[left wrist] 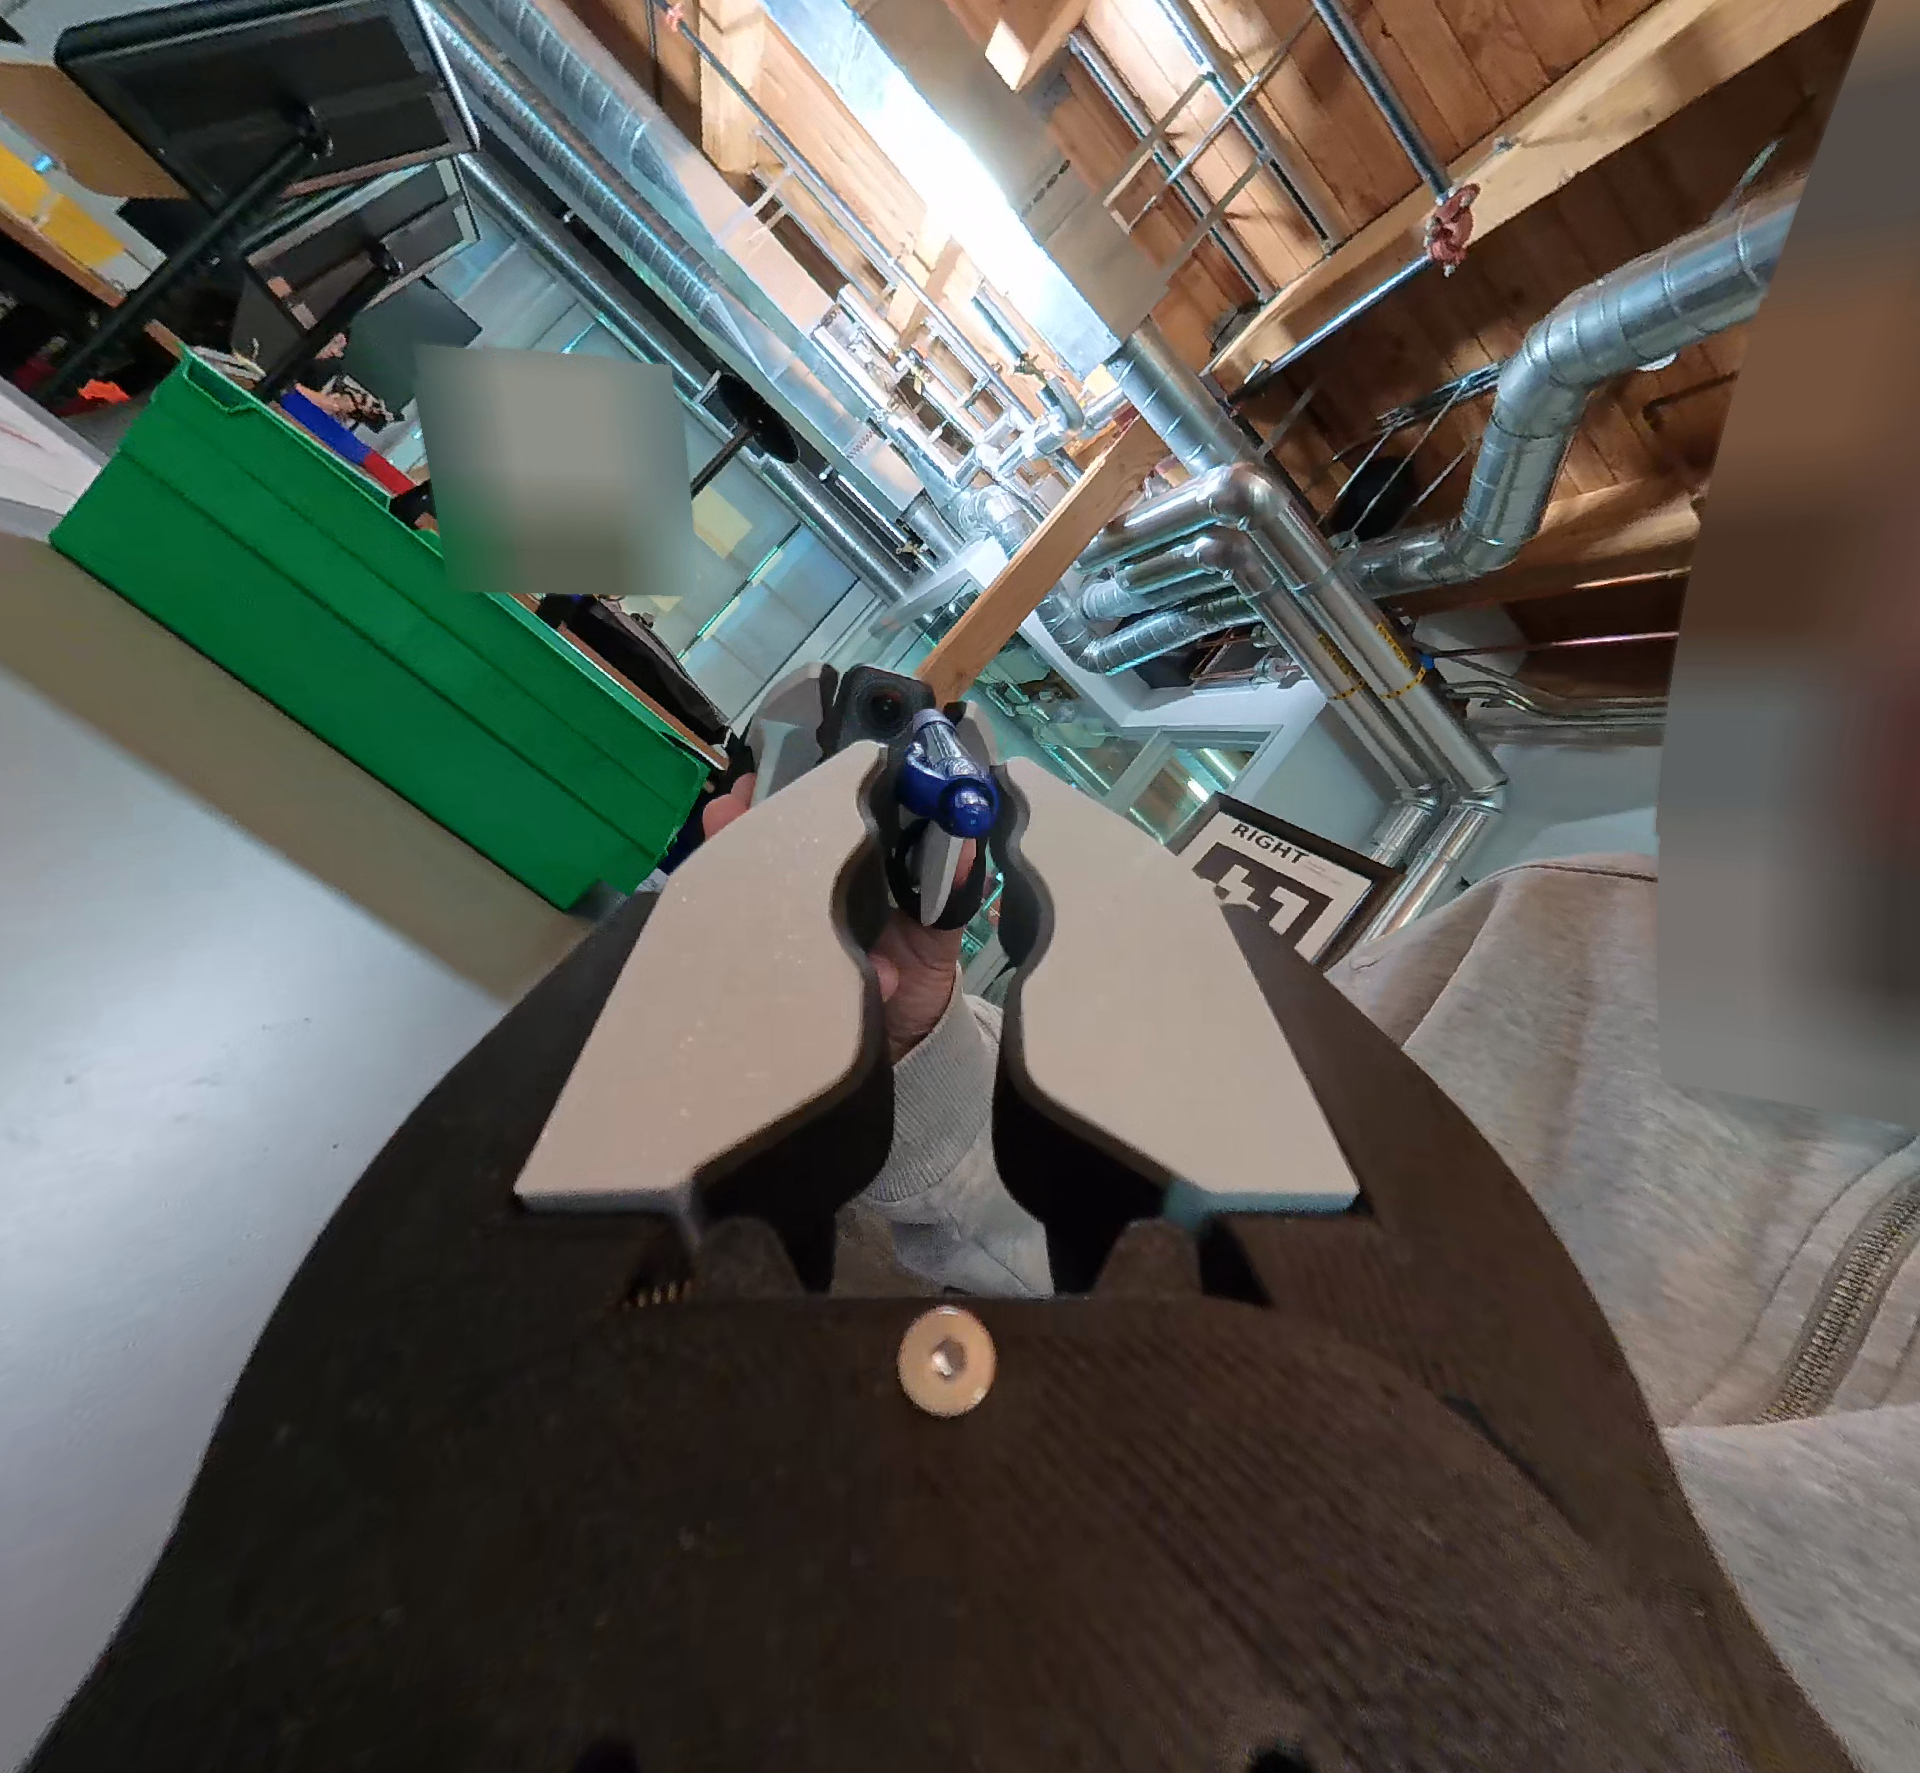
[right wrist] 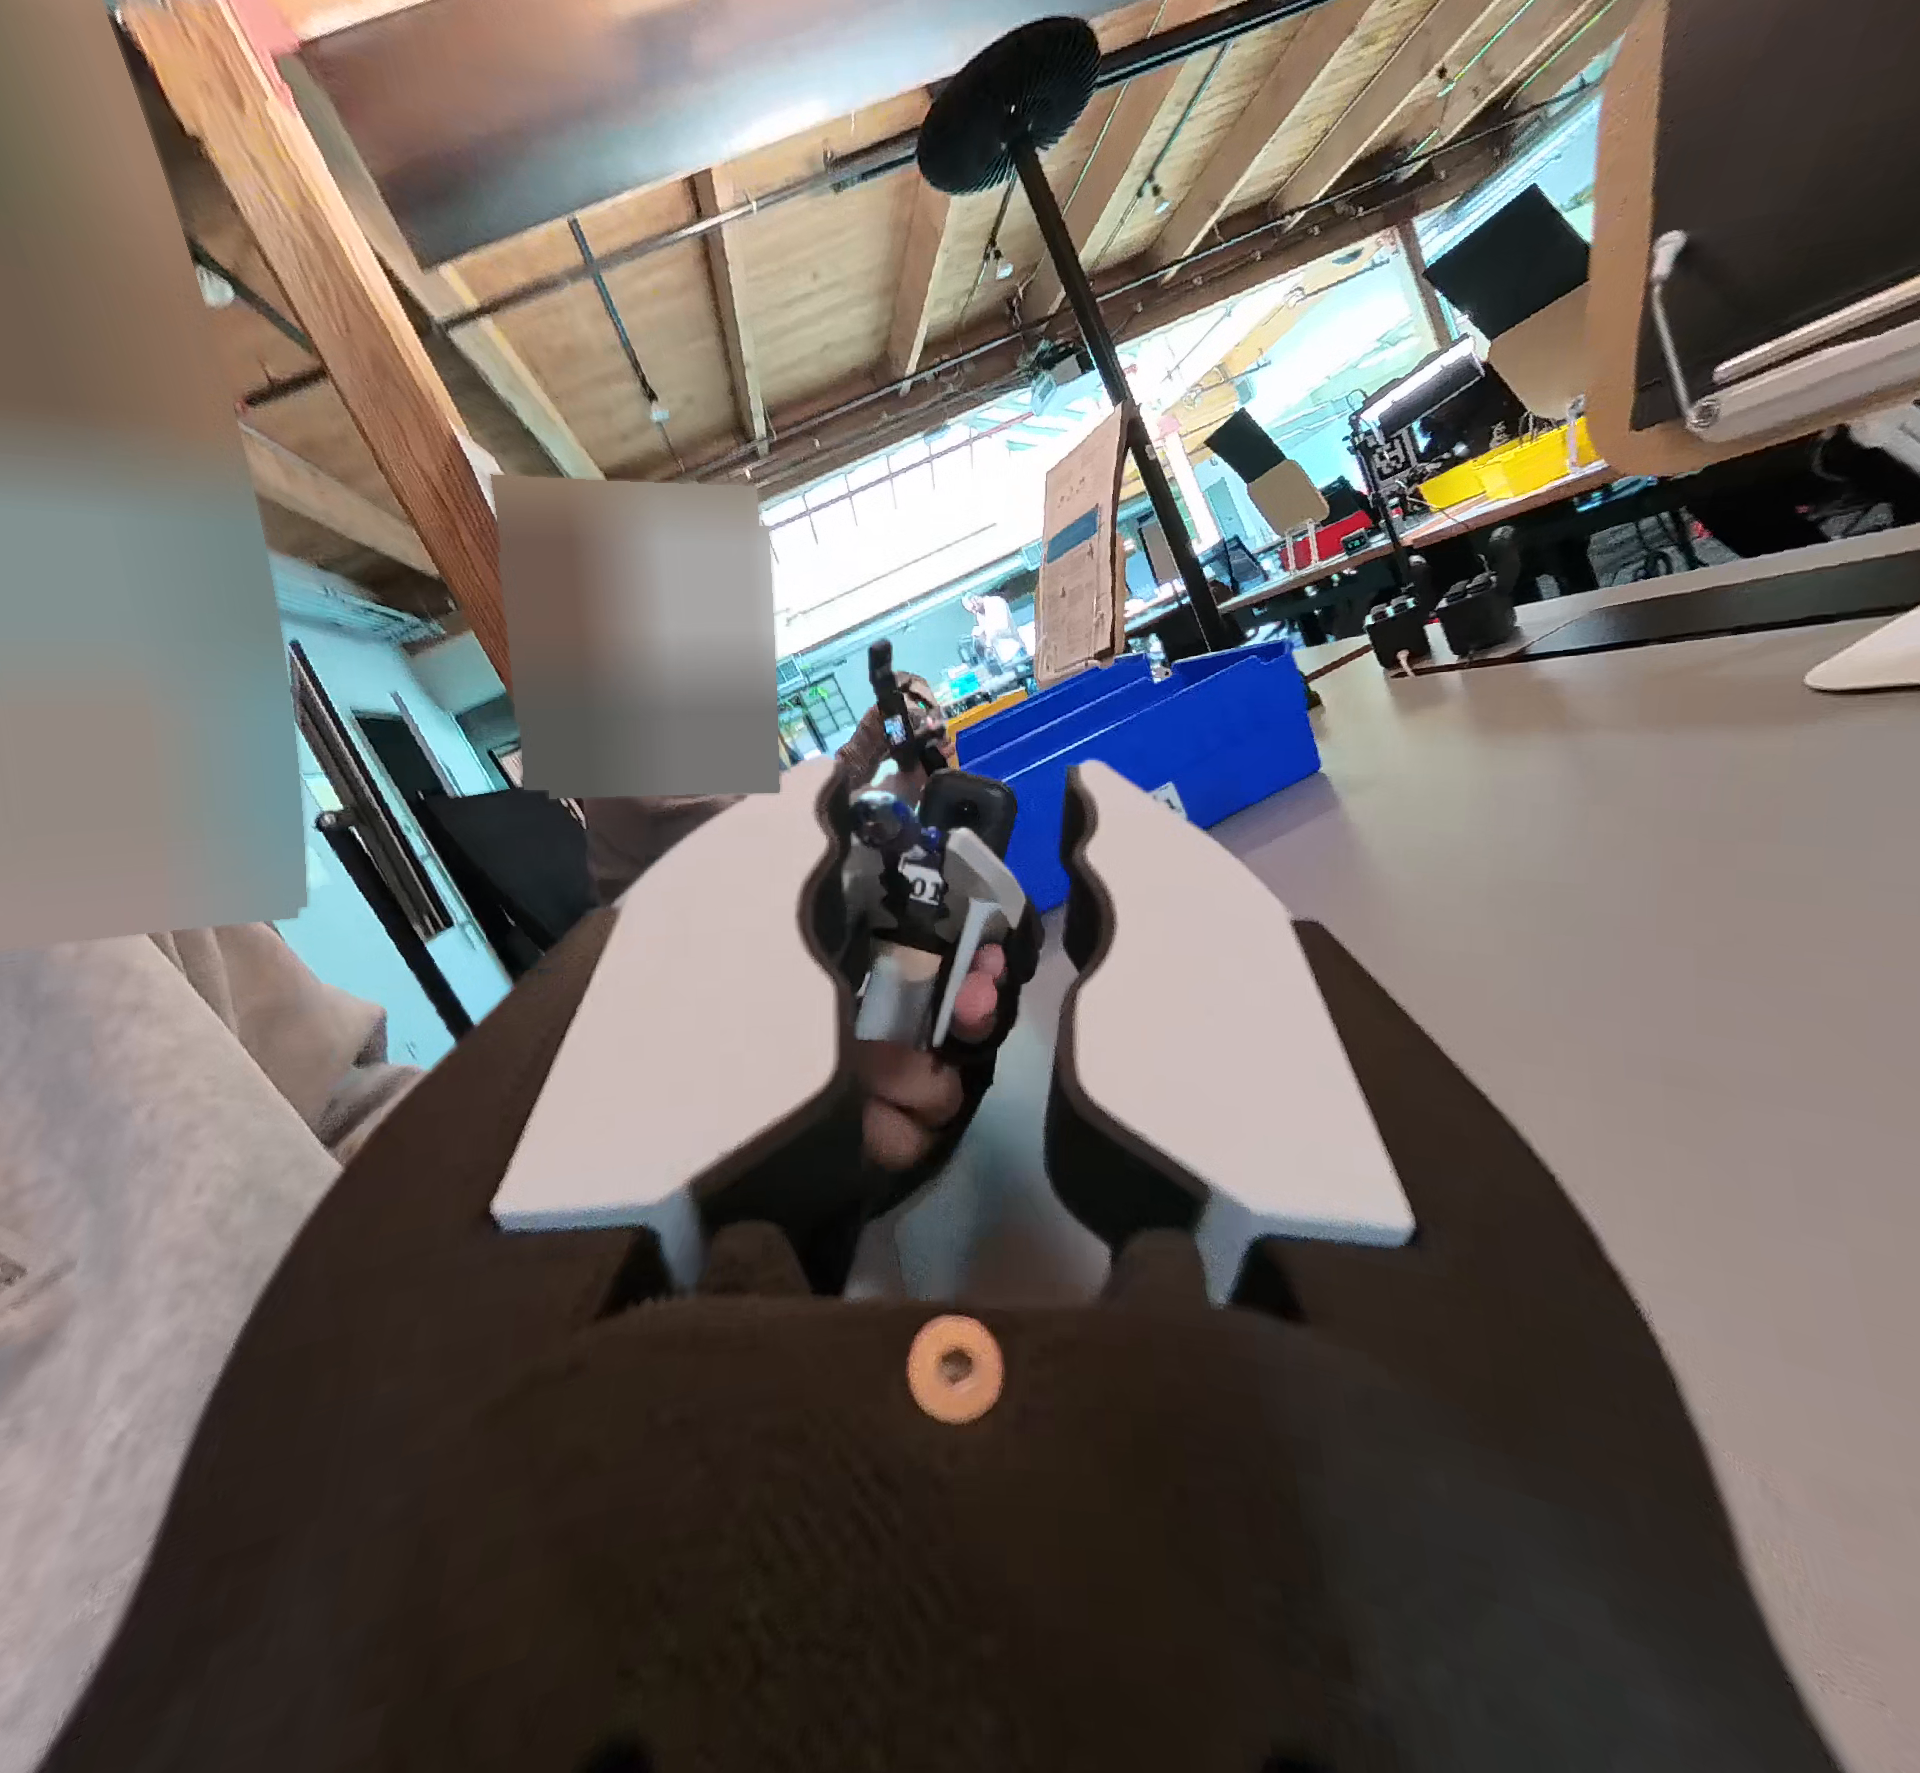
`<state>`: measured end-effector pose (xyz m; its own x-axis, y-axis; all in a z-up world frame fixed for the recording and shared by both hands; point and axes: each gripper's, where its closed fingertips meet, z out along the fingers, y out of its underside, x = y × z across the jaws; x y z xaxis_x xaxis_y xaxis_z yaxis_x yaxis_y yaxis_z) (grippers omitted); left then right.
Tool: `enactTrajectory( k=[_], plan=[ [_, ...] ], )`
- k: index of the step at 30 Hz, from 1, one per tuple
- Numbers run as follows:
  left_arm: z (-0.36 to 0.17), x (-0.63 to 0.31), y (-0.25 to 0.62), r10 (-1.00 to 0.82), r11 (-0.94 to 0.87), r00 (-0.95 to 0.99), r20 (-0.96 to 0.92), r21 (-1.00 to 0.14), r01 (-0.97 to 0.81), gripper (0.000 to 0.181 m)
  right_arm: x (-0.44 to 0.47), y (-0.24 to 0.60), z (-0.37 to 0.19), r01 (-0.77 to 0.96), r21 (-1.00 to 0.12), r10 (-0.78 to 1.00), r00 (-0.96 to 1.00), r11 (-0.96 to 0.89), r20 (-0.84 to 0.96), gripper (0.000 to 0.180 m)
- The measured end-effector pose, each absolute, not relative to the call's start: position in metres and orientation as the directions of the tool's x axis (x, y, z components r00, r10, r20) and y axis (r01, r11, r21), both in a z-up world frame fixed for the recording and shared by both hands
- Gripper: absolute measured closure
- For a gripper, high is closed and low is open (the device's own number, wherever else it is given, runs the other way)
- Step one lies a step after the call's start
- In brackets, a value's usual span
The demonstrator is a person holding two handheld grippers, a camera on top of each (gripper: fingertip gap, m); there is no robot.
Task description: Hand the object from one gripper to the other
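Handover is at the approach stage: the left claw (left wrist: 935, 773) appears to be pinching the blue-and-chrome pen (left wrist: 948, 790) between its tips, though the contact is not fully clear. The right claw (right wrist: 956, 783) is standing spread, facing it, with the pen just ahead of its tips. In my judgement, the right claw needs to advance around the pen's free end and close before the left lets go.
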<state>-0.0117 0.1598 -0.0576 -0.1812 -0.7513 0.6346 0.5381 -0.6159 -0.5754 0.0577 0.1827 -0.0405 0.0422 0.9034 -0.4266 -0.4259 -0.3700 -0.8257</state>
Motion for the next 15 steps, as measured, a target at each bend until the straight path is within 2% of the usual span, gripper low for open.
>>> enactTrajectory(
  k=[5, 8, 12, 15],
  plan=[
    [-0.054, -0.022, 0.164, -0.756, -0.598, -0.184, 0.628, -0.550, 0.583, 0.165, 0.062, 0.188, -0.040, -0.448, -0.809, 0.892, 0.053, -0.380, -0.449, 0.133],
    [-0.055, -0.025, 0.167, -0.752, -0.593, -0.172, 0.636, -0.540, 0.597, 0.166, 0.066, 0.194, -0.039, -0.456, -0.829, 0.896, 0.133, -0.325, -0.425, 0.121],
    [-0.060, -0.028, 0.172, -0.736, -0.597, -0.142, 0.662, -0.536, 0.597, 0.166, 0.068, 0.192, -0.035, -0.381, -0.916, 0.933, 0.266, -0.129, -0.242, 0.118],
    [-0.067, -0.031, 0.178, -0.699, -0.624, -0.132, 0.703, -0.509, 0.592, 0.166, 0.056, 0.184, -0.055, -0.144, -0.989, 0.947, 0.320, 0.037, -0.011, 0.120]
  ],
)
